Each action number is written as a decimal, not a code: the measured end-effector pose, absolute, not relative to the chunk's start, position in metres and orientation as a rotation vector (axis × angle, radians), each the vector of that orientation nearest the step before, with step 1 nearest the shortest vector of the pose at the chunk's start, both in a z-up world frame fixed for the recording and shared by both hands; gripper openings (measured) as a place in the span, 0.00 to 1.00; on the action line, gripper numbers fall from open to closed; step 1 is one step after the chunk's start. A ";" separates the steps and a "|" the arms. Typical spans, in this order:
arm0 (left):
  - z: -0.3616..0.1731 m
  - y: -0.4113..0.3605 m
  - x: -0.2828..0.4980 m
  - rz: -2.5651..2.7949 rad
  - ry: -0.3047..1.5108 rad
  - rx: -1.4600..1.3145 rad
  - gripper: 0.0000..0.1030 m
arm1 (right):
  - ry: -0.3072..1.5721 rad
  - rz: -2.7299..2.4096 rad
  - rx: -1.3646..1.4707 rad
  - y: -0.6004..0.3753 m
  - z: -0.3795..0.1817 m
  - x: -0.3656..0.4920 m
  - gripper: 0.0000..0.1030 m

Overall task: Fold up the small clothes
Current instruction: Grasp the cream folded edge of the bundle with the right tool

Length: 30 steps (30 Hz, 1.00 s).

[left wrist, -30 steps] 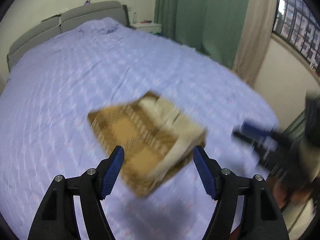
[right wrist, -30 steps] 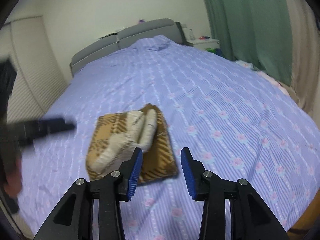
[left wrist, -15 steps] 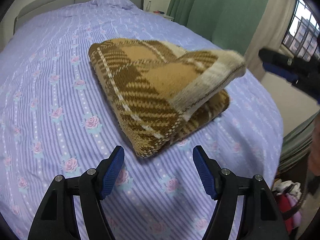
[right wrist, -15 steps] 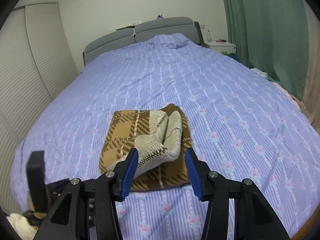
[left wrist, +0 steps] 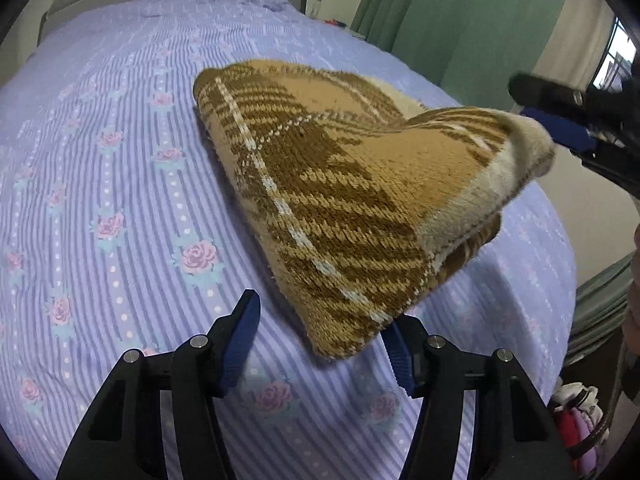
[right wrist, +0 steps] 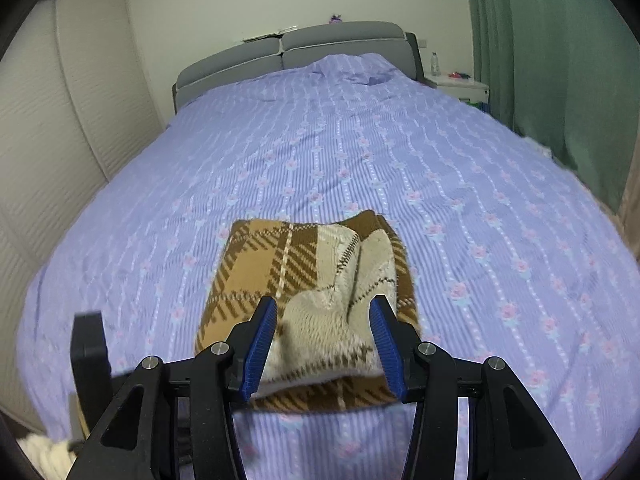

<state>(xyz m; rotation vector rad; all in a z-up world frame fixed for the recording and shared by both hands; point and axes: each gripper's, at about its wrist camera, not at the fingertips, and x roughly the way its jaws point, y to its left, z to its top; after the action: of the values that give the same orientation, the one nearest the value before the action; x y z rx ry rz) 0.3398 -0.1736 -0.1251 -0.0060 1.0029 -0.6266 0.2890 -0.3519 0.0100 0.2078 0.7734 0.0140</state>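
Here is the brown-and-tan plaid knitted garment [left wrist: 340, 200], folded into a thick wedge, lying near the foot end of the bed with its lilac striped, rose-print cover [left wrist: 100, 160]. In the left wrist view, the left tongs [left wrist: 320, 344] sit low over the cover with their blue-padded fingers [left wrist: 240, 340] spread wide. The nearest corner of the knit hangs just above and between them, overlapping the tip of the right-hand finger. Whether it touches that pad is hard to tell. Nothing is gripped on this side.

A cream ribbed band [left wrist: 508, 176] runs along the upper layer's far edge, and that edge is lifted off the layer beneath. Right beside it, at the frame's right, the other tool's black arm and blue pad [left wrist: 560, 132] show, somewhat blurred.

Over to the right wrist view: the right tongs [right wrist: 322, 344] are also apart, blue pads either side of the cream-and-brown folded flap [right wrist: 340, 312], which bulges up between the fingers. The pads flank the cloth without clearly pinching it. The near cloth is motion-blurred. The left tool's black body [right wrist: 90, 352] stands at lower left.

Further off are a grey padded headboard [right wrist: 304, 48], green curtains [right wrist: 560, 60] on the right and a white nightstand [right wrist: 456, 84] beside the bed.
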 end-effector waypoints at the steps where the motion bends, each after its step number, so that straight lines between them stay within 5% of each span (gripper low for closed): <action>1: -0.125 -0.174 0.340 -0.622 1.005 -0.013 0.58 | 0.781 0.019 0.236 -0.353 0.007 0.293 0.47; 18: -0.131 -0.166 0.341 -0.620 1.037 -0.076 0.53 | 0.993 0.113 0.315 -0.369 -0.053 0.301 0.47; 21: -0.130 -0.169 0.342 -0.618 1.045 -0.087 0.53 | 1.012 0.096 0.407 -0.378 -0.065 0.306 0.37; 30: -0.123 -0.171 0.340 -0.602 1.050 -0.147 0.55 | 0.736 0.023 0.096 -0.334 -0.002 0.284 0.27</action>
<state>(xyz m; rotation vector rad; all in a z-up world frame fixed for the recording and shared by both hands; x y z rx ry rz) 0.3405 -0.1706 -0.1230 -0.1472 1.0497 -0.6024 0.2836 -0.3336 -0.0019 0.0961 0.7361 0.0230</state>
